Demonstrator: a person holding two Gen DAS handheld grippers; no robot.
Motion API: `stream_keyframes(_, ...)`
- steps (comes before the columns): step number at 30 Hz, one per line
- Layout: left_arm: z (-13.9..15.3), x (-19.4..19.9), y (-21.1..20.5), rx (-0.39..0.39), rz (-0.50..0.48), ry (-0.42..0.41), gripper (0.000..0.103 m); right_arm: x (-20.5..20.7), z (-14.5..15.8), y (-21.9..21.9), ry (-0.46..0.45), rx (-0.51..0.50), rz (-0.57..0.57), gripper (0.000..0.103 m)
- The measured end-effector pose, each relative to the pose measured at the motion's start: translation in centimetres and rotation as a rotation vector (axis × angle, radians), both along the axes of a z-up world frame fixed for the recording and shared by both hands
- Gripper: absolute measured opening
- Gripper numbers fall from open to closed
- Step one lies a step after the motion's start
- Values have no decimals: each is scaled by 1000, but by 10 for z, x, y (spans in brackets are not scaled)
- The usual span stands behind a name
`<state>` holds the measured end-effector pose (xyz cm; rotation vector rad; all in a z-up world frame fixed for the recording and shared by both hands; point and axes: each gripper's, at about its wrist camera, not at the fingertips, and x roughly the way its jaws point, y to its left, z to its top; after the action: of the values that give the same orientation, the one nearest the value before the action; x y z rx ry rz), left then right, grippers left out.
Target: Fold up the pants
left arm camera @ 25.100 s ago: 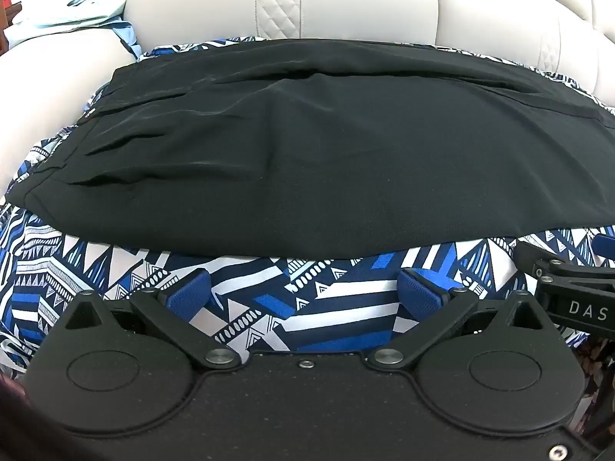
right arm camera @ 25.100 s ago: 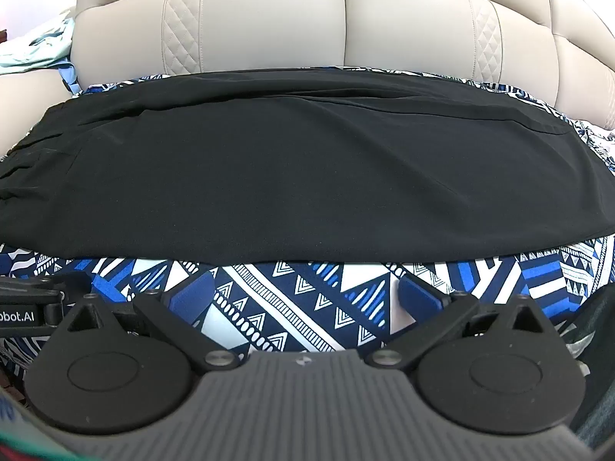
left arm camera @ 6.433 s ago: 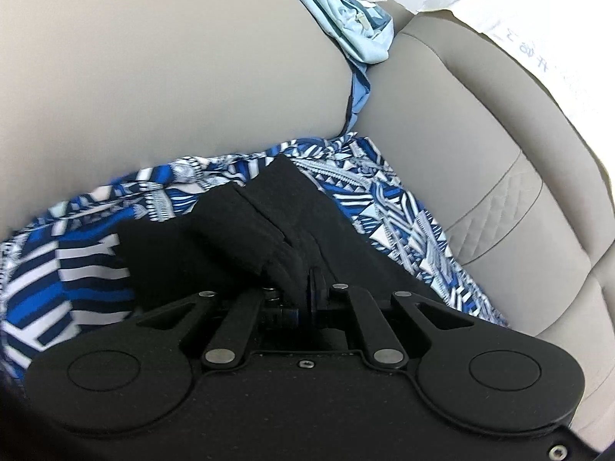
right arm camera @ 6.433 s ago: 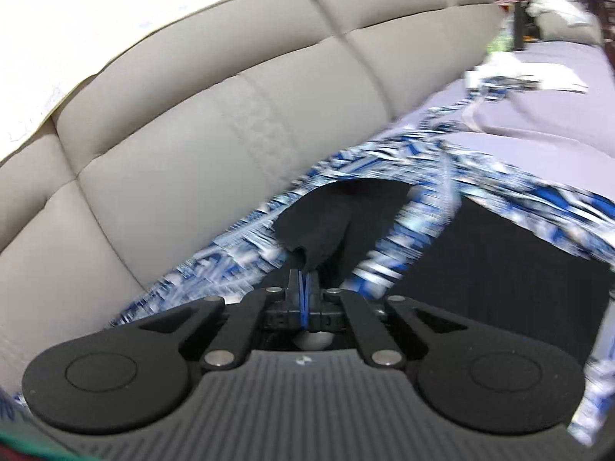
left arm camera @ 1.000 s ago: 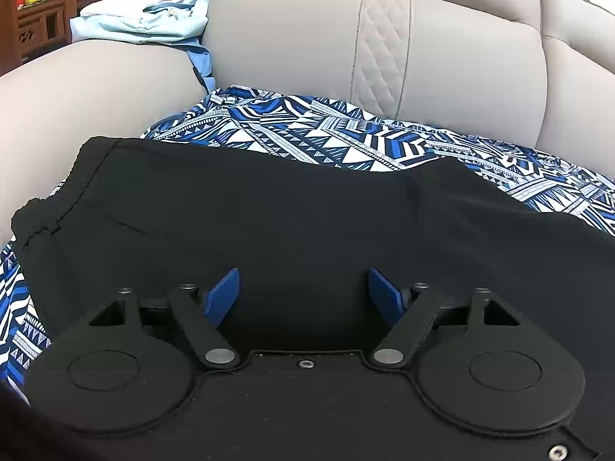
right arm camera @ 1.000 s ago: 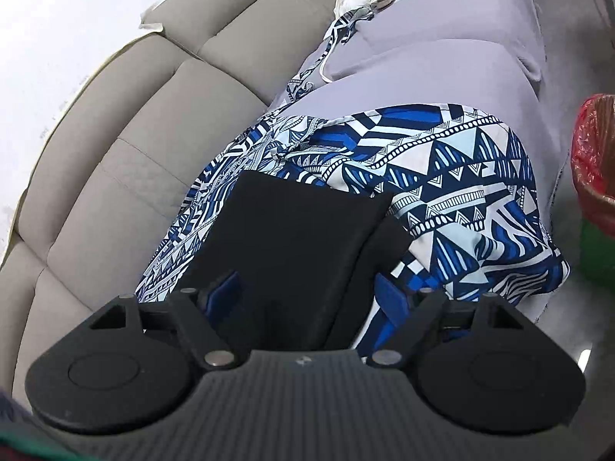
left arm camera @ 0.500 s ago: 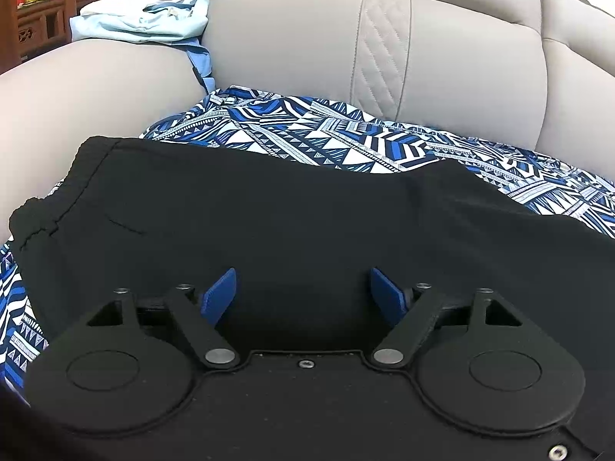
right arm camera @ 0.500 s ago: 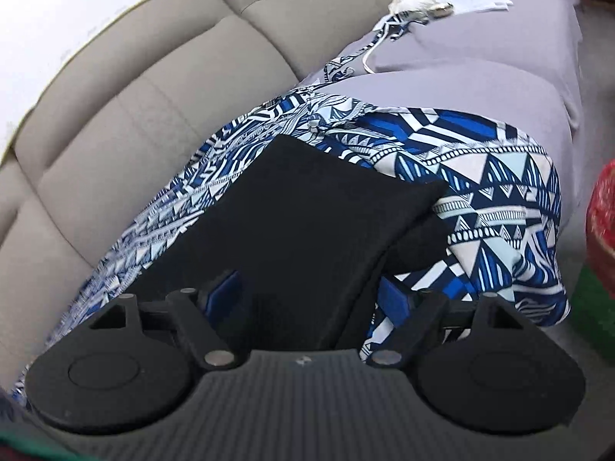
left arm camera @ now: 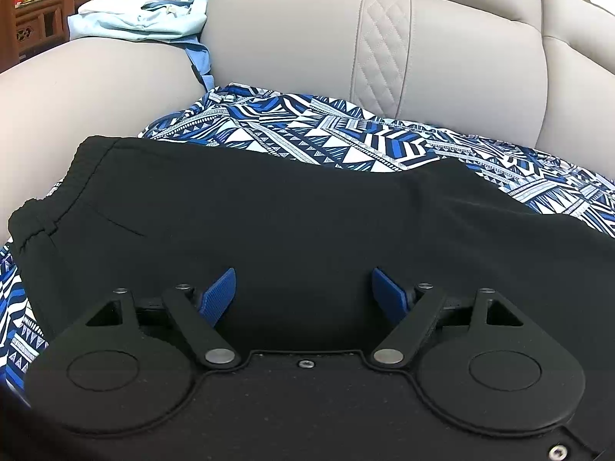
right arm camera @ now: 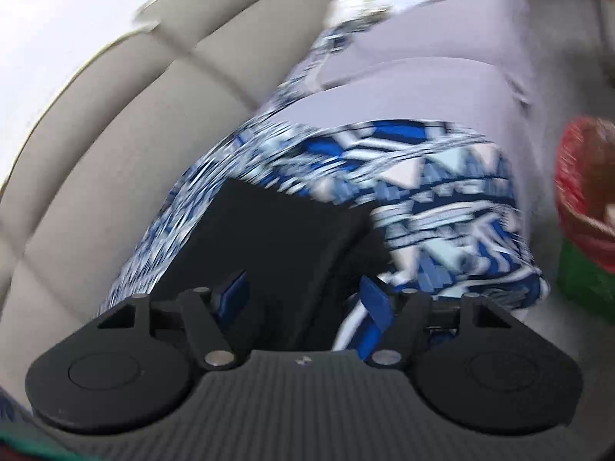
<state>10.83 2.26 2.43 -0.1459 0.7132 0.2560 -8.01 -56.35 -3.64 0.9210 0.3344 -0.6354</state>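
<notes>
The pants (left arm camera: 307,215) lie folded on a patterned cloth (left arm camera: 346,142) spread over the sofa (left arm camera: 292,38) seat, waistband end toward the armrest (left arm camera: 77,92) at left. The cloth reaches behind the pants to the backrest. A heap of clothes (left arm camera: 142,19) sits on top of the armrest, behind the pants. In the right wrist view, the pants' far end (right arm camera: 284,230) lies on the cloth near the seat's front edge, and a bin (right arm camera: 588,207) stands on the floor to the right.

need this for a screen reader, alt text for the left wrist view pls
Black pants lie folded on a blue-and-white patterned cloth over a beige sofa. The left gripper hangs over them, jaws open, gripping nothing.
</notes>
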Motion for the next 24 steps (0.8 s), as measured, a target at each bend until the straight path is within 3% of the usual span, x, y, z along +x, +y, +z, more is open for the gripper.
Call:
stream_keyframes(3, 0, 0, -1, 0, 4, -2, 77, -15, -8, -13, -31, 66, -93, 62)
stream_keyframes(5, 0, 0, -1, -1, 6, -3, 77, -19, -11, -18, -53, 92, -97, 62)
stream_keyframes(17, -1, 1, 0, -9, 11, 4, 77, 7, -6, -5, -115, 93, 119, 56)
stream_keyframes(21, 0, 2, 2, -14, 10, 10, 77, 23, -2, -3, -76, 47, 106, 58)
stream_keyframes(23, 1, 4, 2, -19, 11, 20, 77, 27, -3, -7, -78, 56, 76, 44)
stream_keyframes(24, 3, 4, 3, -24, 11, 35, 77, 29, -3, -10, -69, 63, 55, 23)
